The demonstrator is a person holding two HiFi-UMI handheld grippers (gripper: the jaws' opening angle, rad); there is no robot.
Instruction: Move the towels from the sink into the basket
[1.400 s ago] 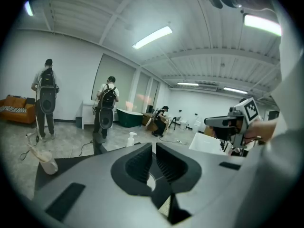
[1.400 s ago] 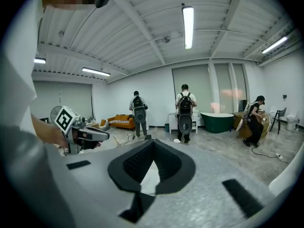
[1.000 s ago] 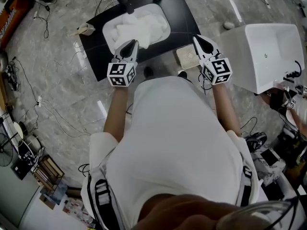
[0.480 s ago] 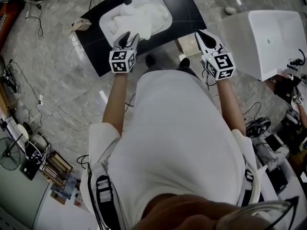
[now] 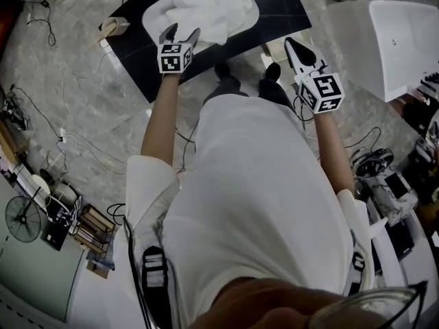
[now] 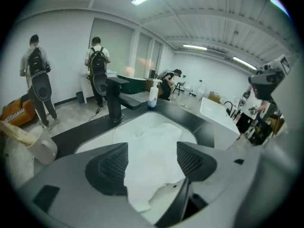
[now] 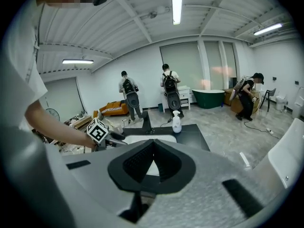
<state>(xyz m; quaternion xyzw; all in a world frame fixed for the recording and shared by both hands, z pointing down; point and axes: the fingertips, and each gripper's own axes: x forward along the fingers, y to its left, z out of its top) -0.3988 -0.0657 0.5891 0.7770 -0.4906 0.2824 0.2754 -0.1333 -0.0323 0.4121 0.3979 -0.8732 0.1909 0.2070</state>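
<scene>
White towels (image 5: 214, 7) lie heaped in the white sink (image 5: 152, 20), which is set in a black counter. My left gripper (image 5: 180, 33) hangs over the sink's near rim. Its jaws have just been opening and now stand apart with nothing between the pads. In the left gripper view the towels (image 6: 151, 144) show just beyond my left gripper (image 6: 152, 160). My right gripper (image 5: 293, 44) is off the counter's right end, above the floor, and its tips meet in the right gripper view (image 7: 153, 144). The white basket (image 5: 406, 43) stands to the right.
A black faucet (image 6: 114, 103) and a spray bottle (image 6: 152, 95) stand at the sink's far side. A pale cup-like object (image 5: 112, 26) sits at the counter's left end. Cables cross the floor on the left. Equipment crowds the right side. People with backpacks stand far off.
My left gripper has moved forward and down over the sink's near rim, and its jaws have opened. My right gripper has dropped a little and stays shut.
</scene>
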